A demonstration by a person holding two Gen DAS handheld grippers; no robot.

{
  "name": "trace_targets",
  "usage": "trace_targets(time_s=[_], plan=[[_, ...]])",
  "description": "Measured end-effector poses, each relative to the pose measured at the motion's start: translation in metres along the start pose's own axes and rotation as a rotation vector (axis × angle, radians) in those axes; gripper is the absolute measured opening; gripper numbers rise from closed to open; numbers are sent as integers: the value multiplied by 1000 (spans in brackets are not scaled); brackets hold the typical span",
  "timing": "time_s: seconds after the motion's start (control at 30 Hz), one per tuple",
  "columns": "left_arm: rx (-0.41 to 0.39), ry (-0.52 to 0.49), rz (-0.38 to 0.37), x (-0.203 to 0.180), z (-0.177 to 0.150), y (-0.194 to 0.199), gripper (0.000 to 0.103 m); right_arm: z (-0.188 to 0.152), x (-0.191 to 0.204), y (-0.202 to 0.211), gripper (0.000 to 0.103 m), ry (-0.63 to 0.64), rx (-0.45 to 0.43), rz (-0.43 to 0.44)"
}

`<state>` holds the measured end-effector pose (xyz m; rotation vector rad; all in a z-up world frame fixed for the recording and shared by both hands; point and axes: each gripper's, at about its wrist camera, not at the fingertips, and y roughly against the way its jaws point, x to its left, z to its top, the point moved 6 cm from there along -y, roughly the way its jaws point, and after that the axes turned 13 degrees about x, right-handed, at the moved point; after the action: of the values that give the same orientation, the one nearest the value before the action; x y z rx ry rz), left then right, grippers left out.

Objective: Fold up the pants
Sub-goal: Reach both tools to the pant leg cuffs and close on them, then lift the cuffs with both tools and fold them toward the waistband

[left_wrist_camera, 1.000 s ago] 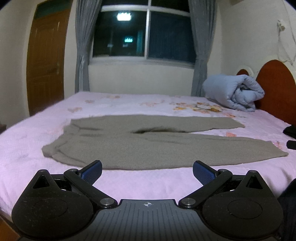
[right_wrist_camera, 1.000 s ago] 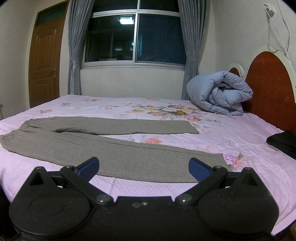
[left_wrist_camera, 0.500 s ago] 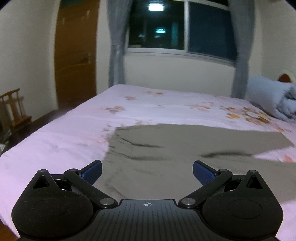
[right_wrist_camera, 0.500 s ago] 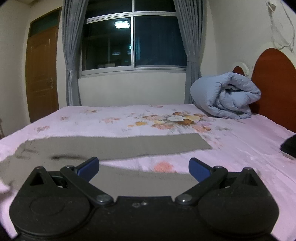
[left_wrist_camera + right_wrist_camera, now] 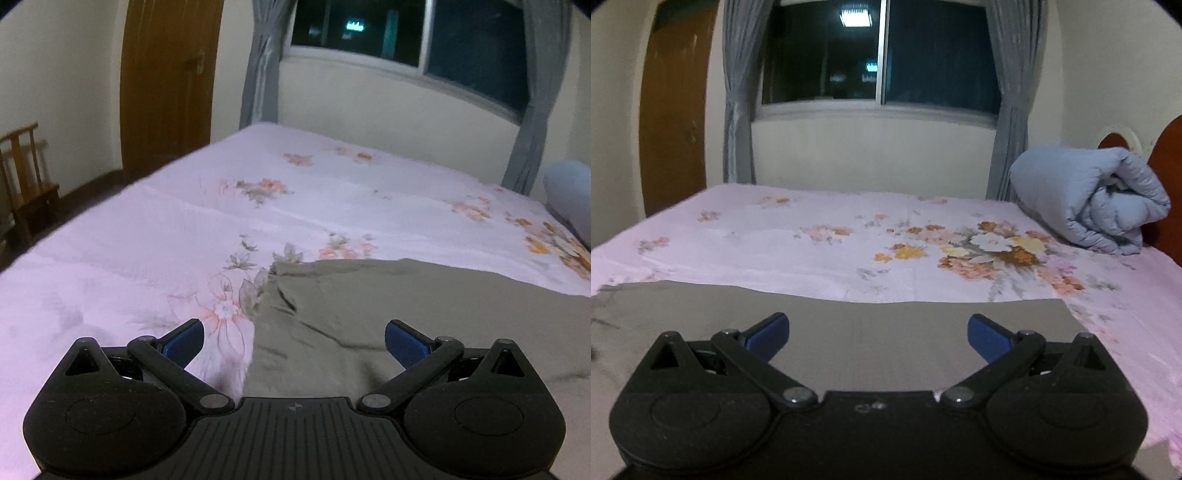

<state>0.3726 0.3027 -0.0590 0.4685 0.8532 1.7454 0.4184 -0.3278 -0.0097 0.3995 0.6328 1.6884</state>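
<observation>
The left gripper [image 5: 294, 341] and right gripper [image 5: 878, 338] hang with jaws wide apart, the grey pants [image 5: 424, 306] lying flat between them.

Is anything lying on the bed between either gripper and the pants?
Nothing visible. The left gripper hangs with open jaws over the pants waist edge; the right gripper hangs open over a leg near its cuff.

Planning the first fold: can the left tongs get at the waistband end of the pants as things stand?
Probably yes. The left tongs are open, low over the bedsheet, with the waistband edge of the pants between the fingers and nothing in the way.
</observation>
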Motion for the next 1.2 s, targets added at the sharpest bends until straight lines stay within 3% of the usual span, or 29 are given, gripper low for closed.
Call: trace_targets(time_s=[0.1, 0.3, 0.37, 0.5, 0.53, 0.57, 0.6, 0.63, 0.7, 0.97, 1.2], plan=[[38, 14, -19, 5, 18, -42, 103, 16, 4, -41, 97, -3, 35, -7], [116, -6, -45, 11, 49, -121, 103, 32, 10, -87, 97, 9, 54, 9], [137, -7, -61, 13, 53, -136, 90, 33, 12, -93, 97, 21, 51, 19], [151, -38, -65, 9, 56, -152, 83, 37, 12, -110, 97, 33, 63, 23], [155, -53, -77, 6, 56, -153, 67, 38, 10, -116, 97, 25, 78, 19], [158, -77, -103, 2, 55, -154, 52, 38, 8, -121, 97, 16, 88, 22], [157, -94, -118, -5, 55, -154, 45, 39, 7, -125, 97, 7, 99, 35], [147, -100, -117, -7, 56, -152, 26, 39, 7, -128, 97, 5, 104, 53], [116, -70, -147, -6, 58, -142, 20, 40, 10, -132, 97, 20, 111, 90], [-81, 27, -282, 6, 73, -71, 15, 43, 33, -154, 95, 148, 145, 208], [-90, 65, -279, 14, 79, -60, 15, 38, 42, -178, 83, 208, 173, 267]])
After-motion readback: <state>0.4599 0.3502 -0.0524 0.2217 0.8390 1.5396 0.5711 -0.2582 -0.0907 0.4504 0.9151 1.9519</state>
